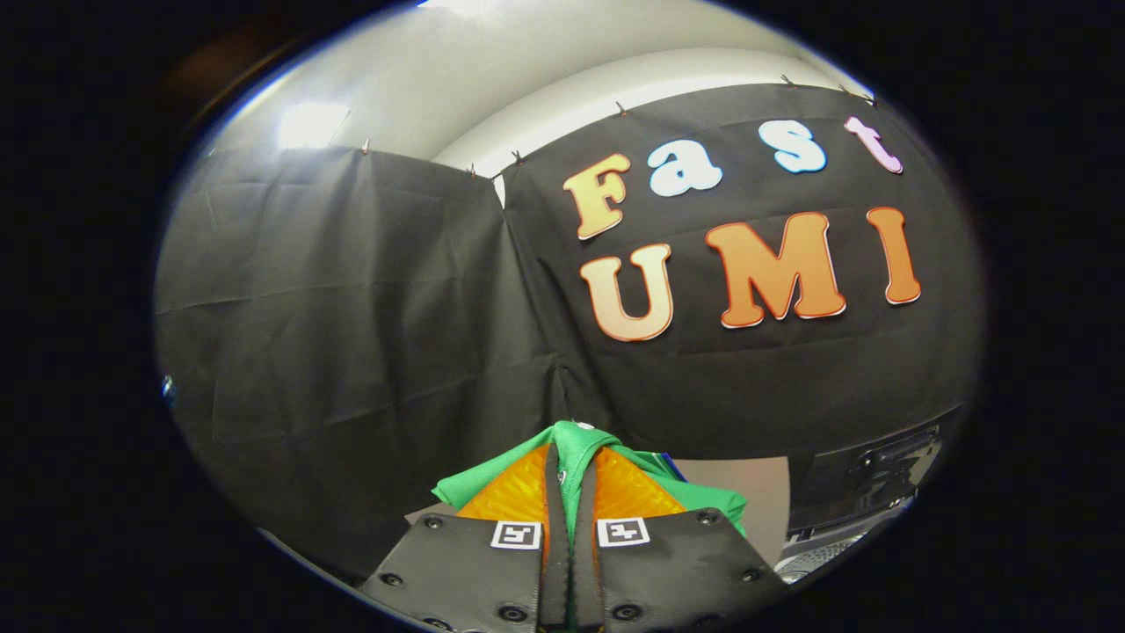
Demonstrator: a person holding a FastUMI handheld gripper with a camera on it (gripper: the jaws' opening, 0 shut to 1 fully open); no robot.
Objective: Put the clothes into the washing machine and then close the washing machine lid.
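A green garment is pinched between the two fingers of my gripper, which is shut on it. The cloth bunches up over the fingertips and spills out to both sides of them, lifted well above the table. To the right and below the fingers lies the washing machine, with its dark raised lid and a bit of its pale ribbed rim showing under that.
Black cloth walls hang close ahead and to the left, meeting at a corner seam. A strip of pale tabletop lies between the garment and the machine. White ceiling above the cloth.
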